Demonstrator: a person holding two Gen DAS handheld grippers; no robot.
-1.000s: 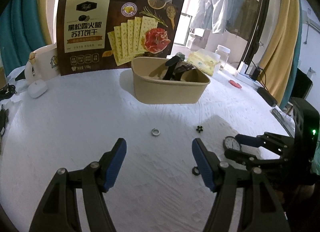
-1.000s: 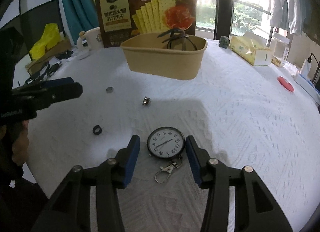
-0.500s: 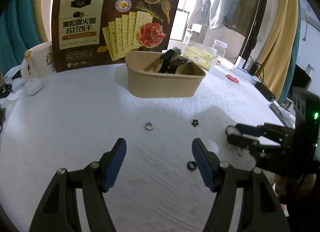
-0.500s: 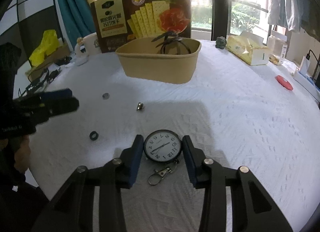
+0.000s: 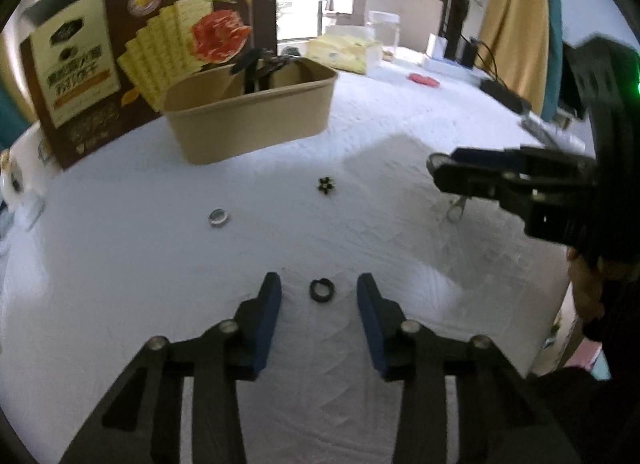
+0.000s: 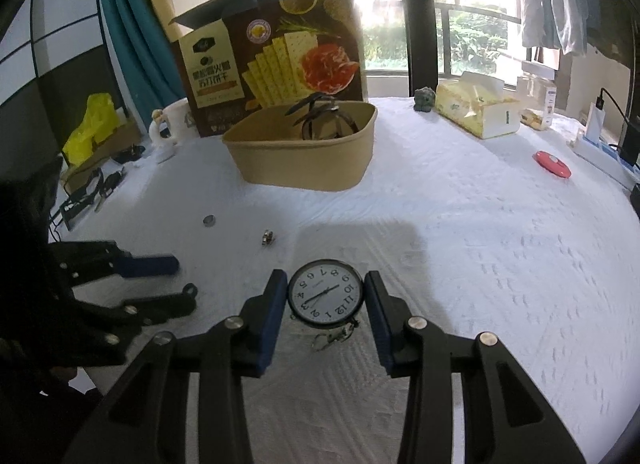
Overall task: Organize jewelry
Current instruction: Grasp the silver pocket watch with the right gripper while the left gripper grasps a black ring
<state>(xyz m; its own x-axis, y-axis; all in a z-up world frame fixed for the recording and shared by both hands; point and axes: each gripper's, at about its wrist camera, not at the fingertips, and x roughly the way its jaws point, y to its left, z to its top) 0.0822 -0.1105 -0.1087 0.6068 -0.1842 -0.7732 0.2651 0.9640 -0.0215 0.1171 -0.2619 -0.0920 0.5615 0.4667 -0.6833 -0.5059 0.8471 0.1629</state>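
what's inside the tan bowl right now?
Dark straps, probably watch bands or bracelets, stick up above the rim of the tan bowl. The near wall hides the bottom, so anything lying flat there can't be seen.

- Paper tub [image 6: 304, 159] on the table [image 6: 480, 248], watch straps [image 6: 320, 119] inside
- Cracker box [image 6: 276, 51] behind the tub
- Tissue pack [image 6: 476, 107] right of the tub
- Two rings [image 6: 209, 220] and a charm [image 5: 326, 185] before the tub
- Pocket watch [image 6: 326, 292] nearest, right of the rings
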